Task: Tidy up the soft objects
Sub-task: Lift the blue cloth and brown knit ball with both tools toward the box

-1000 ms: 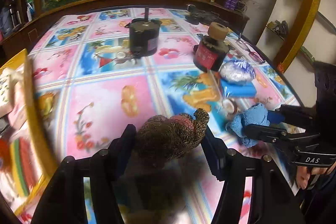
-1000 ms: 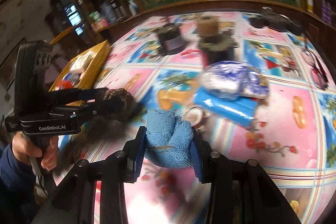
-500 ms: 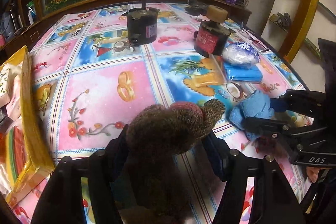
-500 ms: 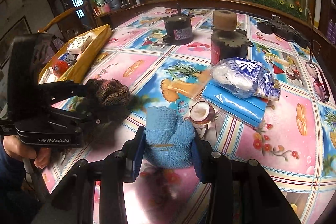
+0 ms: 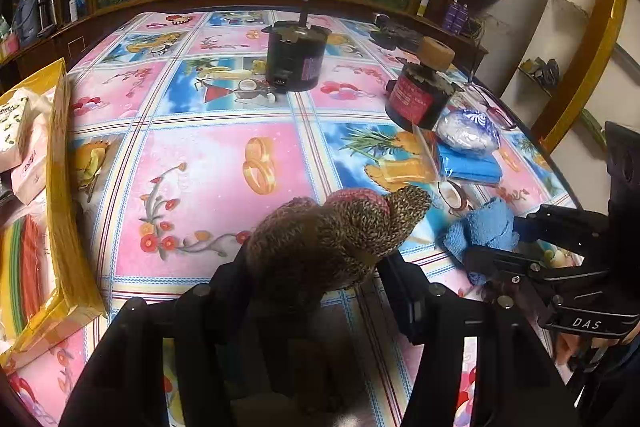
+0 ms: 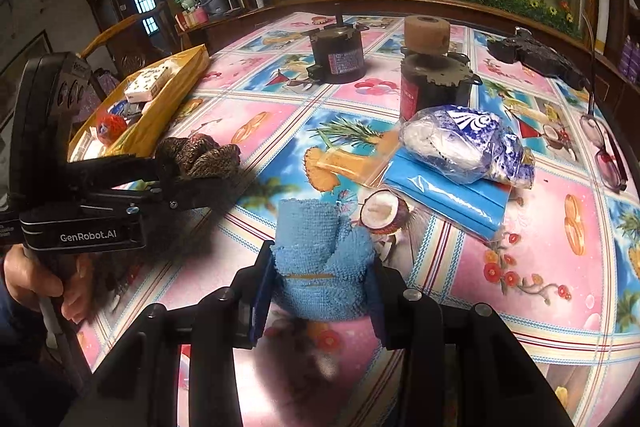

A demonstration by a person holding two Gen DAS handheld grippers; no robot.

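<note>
Patterned table point(image 5: 200, 163) — two motors point(image 5: 296, 57), blue packet point(image 5: 470, 167), yellow box point(image 5: 60, 187).

The brown knitted item point(image 5: 332, 243) covered the inner faces of the left gripper point(image 5: 320, 279), and its lower part sank into shadow. The yellow box point(image 5: 60, 187) was cut off by the left edge, its contents only partly seen. The blue towel point(image 6: 322, 267) hid the right gripper point(image 6: 320, 291) pads. Labels on the two dark cylinders point(image 6: 338, 57) were too small to read.

Two motors point(image 5: 295, 61) behind bagged packets point(image 5: 468, 151); tray point(image 5: 60, 187) left.
</note>
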